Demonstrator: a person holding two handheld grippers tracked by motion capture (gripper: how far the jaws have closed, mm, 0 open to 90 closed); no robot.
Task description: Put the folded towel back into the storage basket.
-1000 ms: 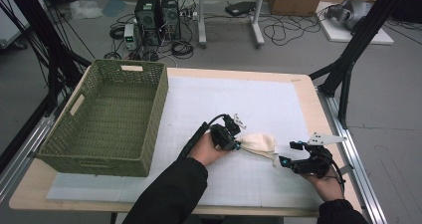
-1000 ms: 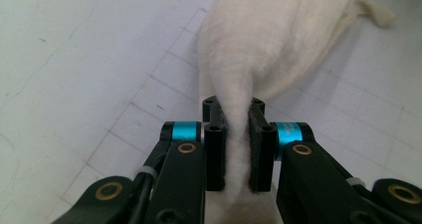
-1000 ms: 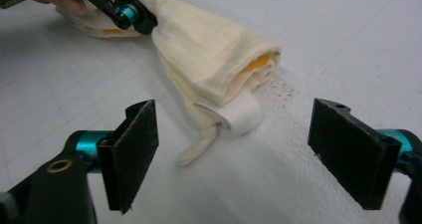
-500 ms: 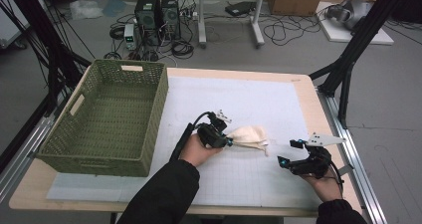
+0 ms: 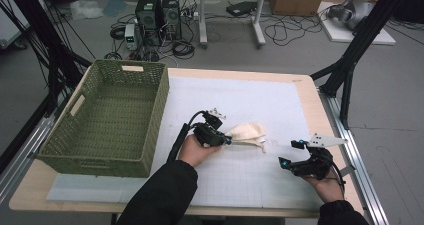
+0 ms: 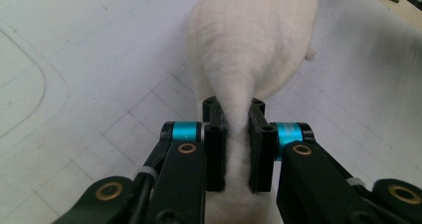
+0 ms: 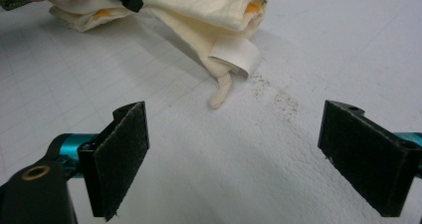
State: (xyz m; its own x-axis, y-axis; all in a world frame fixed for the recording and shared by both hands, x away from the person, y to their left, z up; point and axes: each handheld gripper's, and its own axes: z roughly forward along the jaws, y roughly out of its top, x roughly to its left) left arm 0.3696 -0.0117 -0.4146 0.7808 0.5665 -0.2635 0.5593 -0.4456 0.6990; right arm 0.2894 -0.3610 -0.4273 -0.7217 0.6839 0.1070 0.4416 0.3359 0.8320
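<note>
Grasp done: my left hand-held gripper [image 5: 226, 140] clamped on cream cloth [image 5: 248, 134] mid-desk | right hand-held gripper [image 5: 292, 152] apart, empty | left: carry to green basket [image 5: 75, 150], I judge.

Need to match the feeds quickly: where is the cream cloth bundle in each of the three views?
High view: the cream cloth bundle lies mid-table, right of the left gripper, which is shut on its end.
Left gripper view: centre, the bundle runs up from between the fingers.
Right gripper view: top, left of centre, beyond the open right gripper.
Shared landmark: the white gridded mat.
</note>
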